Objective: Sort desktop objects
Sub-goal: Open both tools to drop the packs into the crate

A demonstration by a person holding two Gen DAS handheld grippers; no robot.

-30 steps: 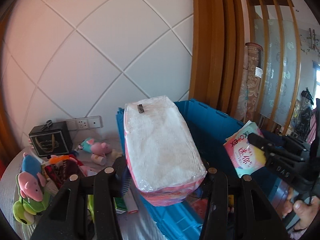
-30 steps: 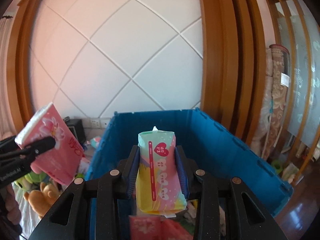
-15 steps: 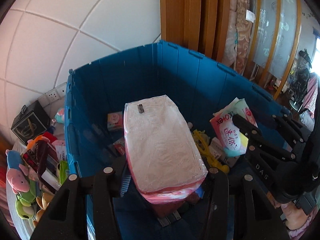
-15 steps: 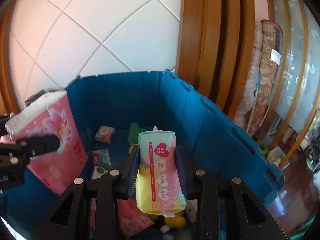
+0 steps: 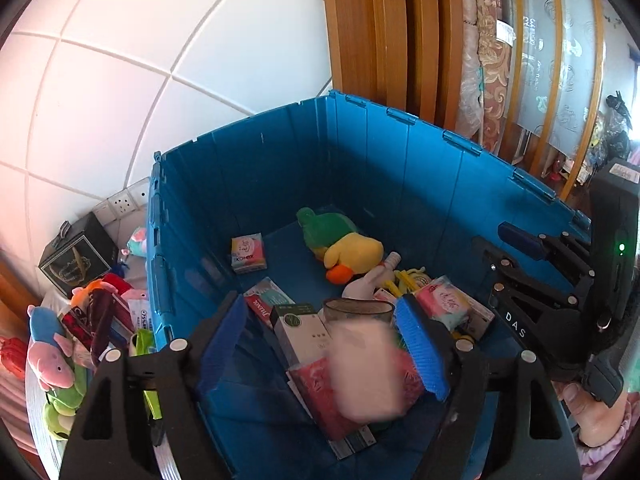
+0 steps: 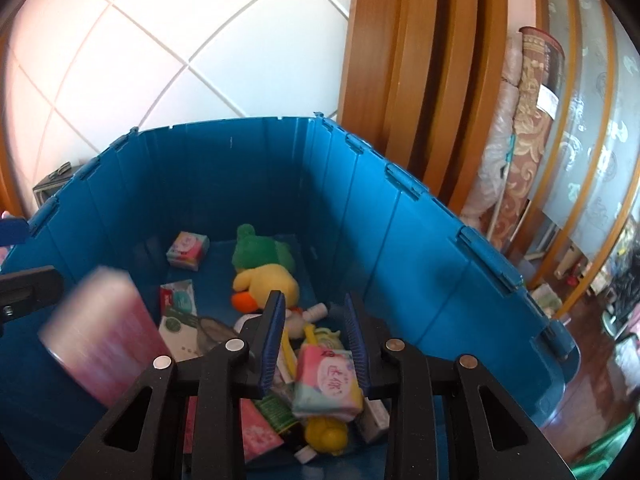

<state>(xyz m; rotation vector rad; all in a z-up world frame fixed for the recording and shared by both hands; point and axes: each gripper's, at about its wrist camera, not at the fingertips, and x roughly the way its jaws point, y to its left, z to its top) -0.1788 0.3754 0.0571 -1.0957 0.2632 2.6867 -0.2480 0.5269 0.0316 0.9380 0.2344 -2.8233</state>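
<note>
Left wrist view: the left gripper (image 5: 332, 344) is spreading its jaws, and the blurred tissue pack (image 5: 366, 372) drops free between them over the blue crate (image 5: 400, 168). The right gripper (image 6: 316, 340) is closing with nothing pinched; the small pad pack (image 6: 328, 380) lies in the crate's near right.

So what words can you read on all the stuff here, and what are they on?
"DAS": on the right gripper.
"KOTEX": on the small pink box in the blue crate.
Green-and-white box, pastel pack, packs outside the crate: print too small to read.
Falling pink pack: blurred.
</note>
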